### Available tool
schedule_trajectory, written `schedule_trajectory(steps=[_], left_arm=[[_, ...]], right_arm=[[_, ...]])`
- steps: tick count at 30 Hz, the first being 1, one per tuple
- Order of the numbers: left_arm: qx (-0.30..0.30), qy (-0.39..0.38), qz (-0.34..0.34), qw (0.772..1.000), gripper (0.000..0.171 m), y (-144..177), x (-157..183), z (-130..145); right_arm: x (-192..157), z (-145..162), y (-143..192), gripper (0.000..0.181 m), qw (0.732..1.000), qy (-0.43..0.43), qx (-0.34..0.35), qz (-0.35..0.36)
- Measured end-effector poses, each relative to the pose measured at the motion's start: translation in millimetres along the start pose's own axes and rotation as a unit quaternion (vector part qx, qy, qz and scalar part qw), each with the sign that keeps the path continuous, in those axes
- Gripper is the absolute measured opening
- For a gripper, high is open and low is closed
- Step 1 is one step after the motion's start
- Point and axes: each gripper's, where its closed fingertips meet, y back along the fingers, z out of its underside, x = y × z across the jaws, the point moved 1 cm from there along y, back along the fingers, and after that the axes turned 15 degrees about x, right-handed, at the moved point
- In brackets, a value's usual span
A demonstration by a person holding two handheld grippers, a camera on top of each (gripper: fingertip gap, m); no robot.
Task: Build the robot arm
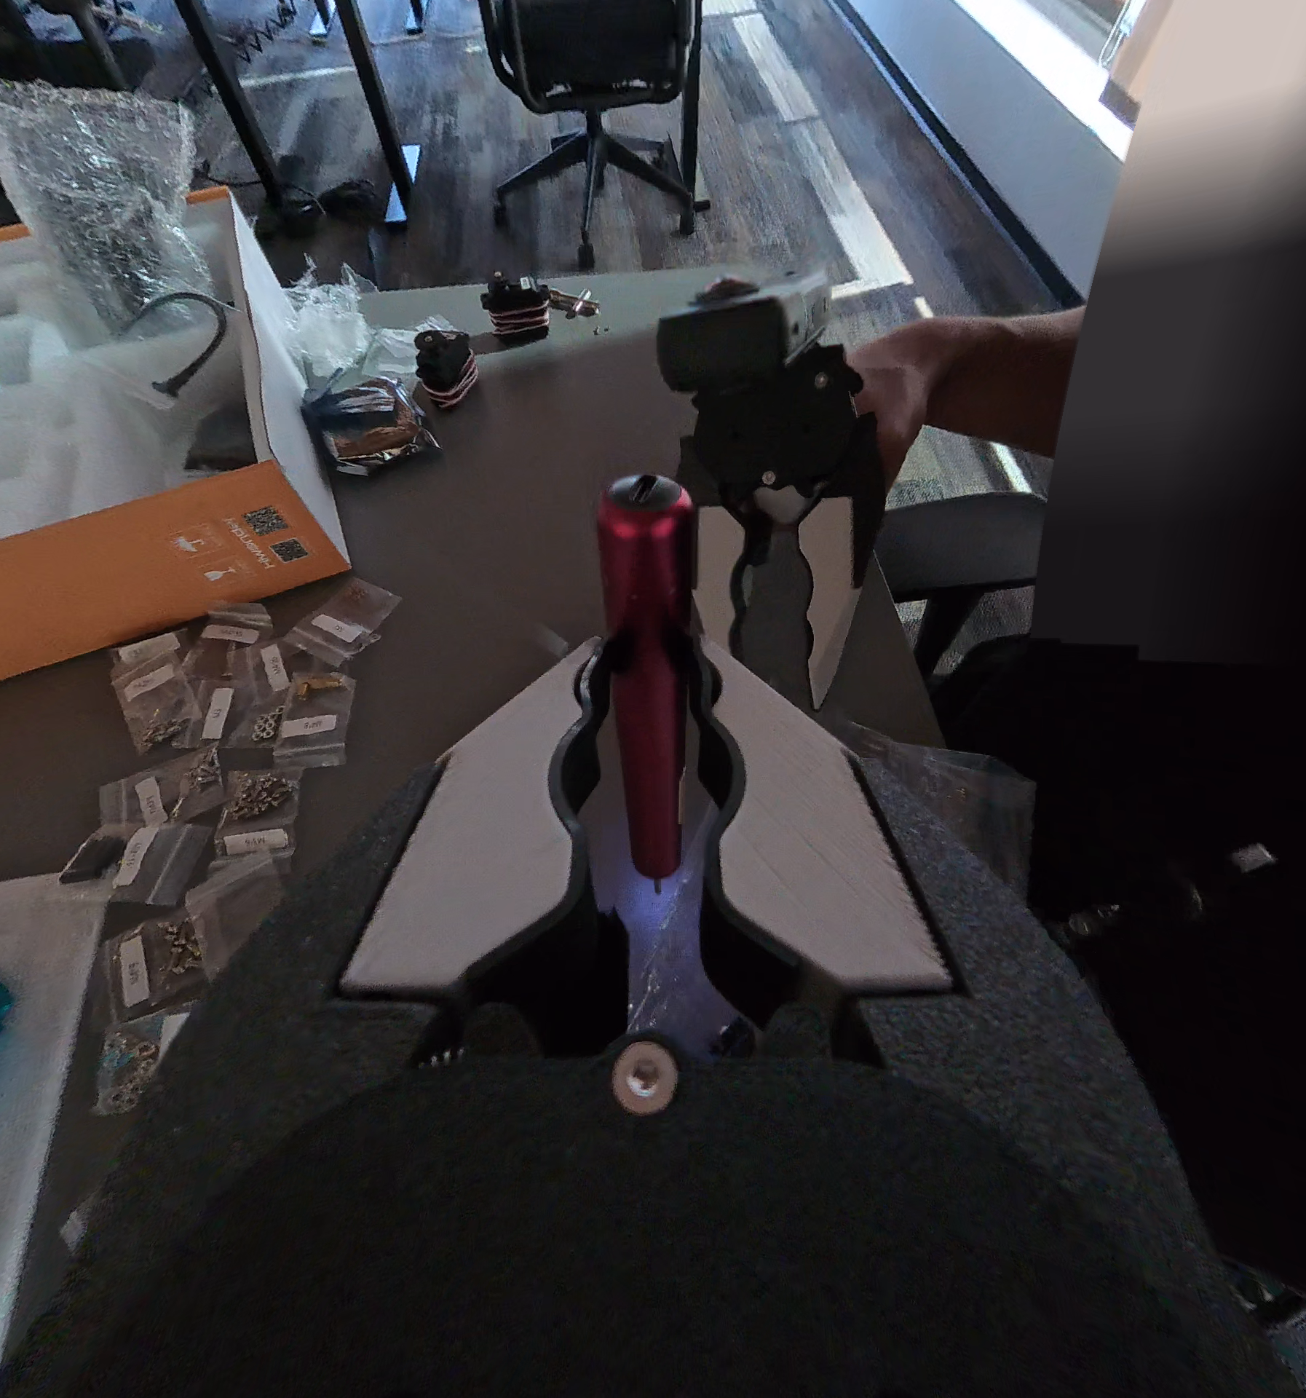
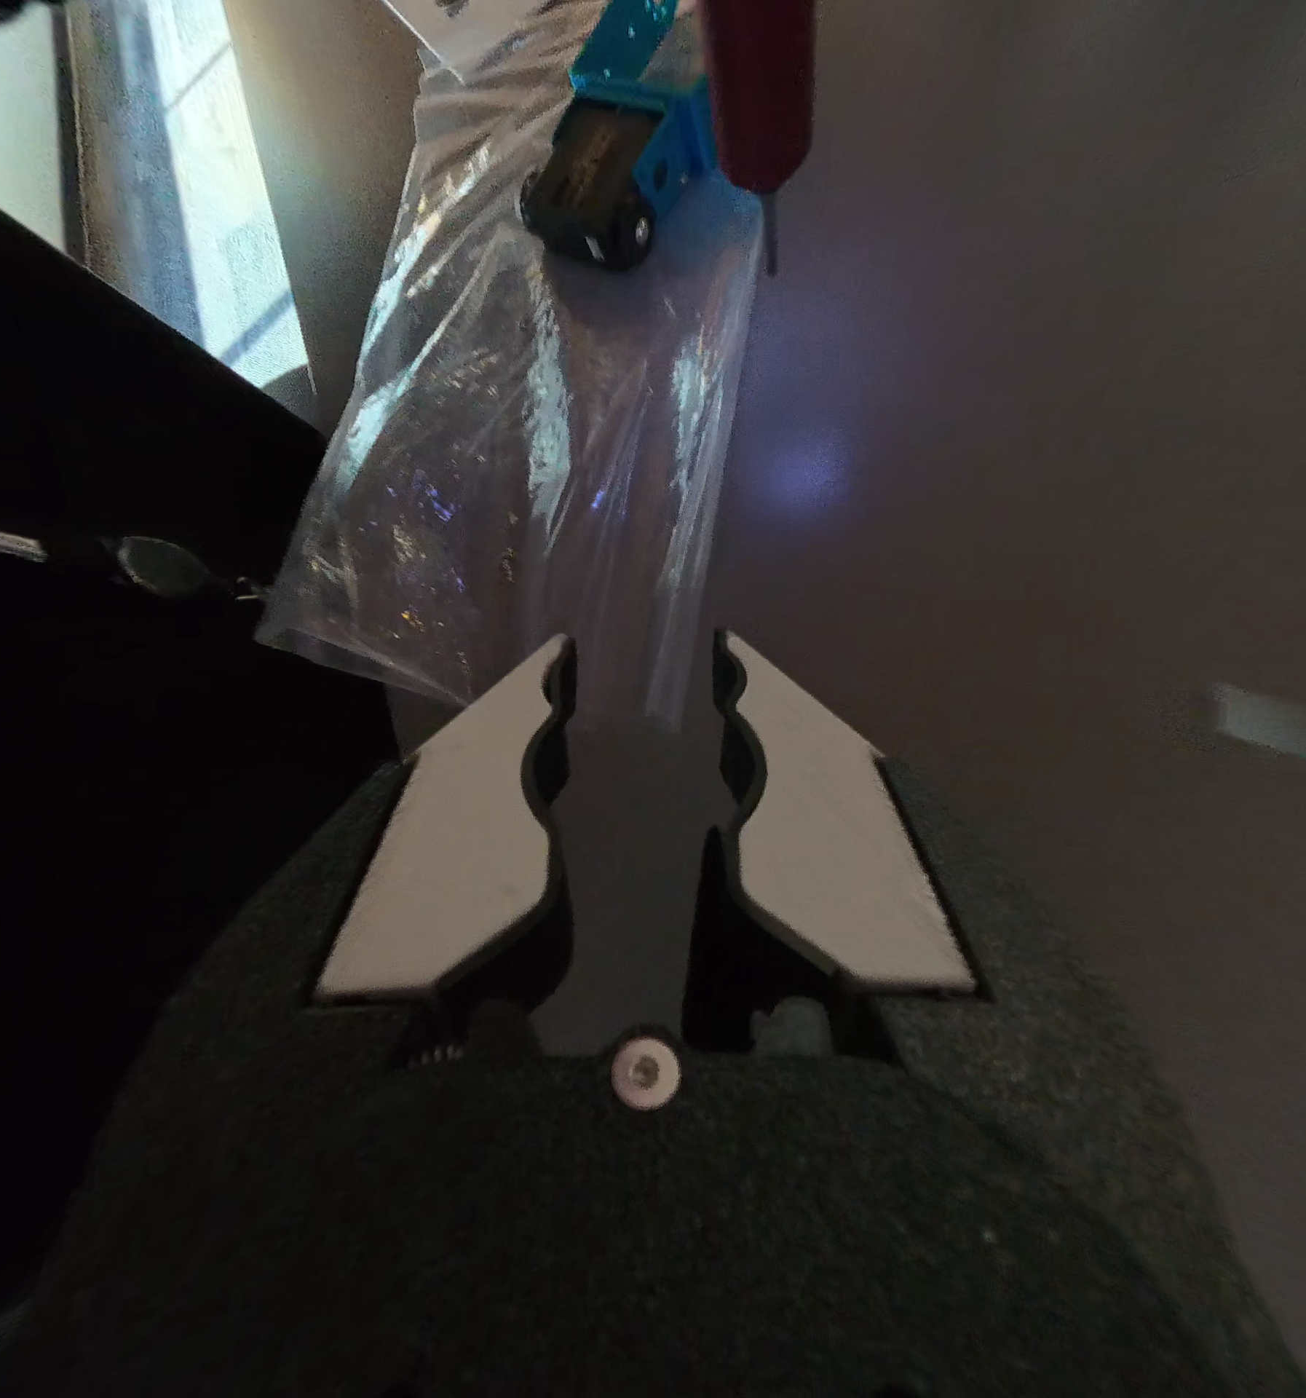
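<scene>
Gripping a red screwdriver [image 1: 646,681] between pinched fingers, the left gripper [image 1: 646,658] holds it bit-down over a clear plastic bag [image 2: 529,424] on the grey table [image 1: 483,529]; the right gripper [image 2: 644,666] hangs just beside with fingers spread and nothing between them; a blue bracket on a black servo [image 2: 620,174] lies on the bag, the bit beside it but apart; small labelled screw bags [image 1: 211,756] and an orange box [image 1: 128,575] lie to the left

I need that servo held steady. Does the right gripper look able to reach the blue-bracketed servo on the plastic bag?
Probably yes: the right gripper is open and empty, and only the plastic bag lies between it and the servo.
</scene>
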Motion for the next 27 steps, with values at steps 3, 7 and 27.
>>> schedule_trajectory(steps=[3, 7, 27], left_arm=[[-0.011, 0.0, -0.012, 1.0, 0.02, -4.4, -0.4, 3.6], [-0.019, 0.001, -0.023, 1.0, 0.02, -2.7, 2.6, 5.0], [-0.016, 0.037, -0.068, 0.997, 0.019, 12.1, -33.6, 0.3]], right_arm=[[3.4, 0.4, -5.3, 0.015, 1.0, 0.01, 0.015, -0.013], [18.8, -6.6, -8.9, 0.0, 1.0, 0.019, 0.013, -0.018], [145.6, -38.7, -13.0, 0.003, 0.994, 0.075, -0.076, 0.017]])
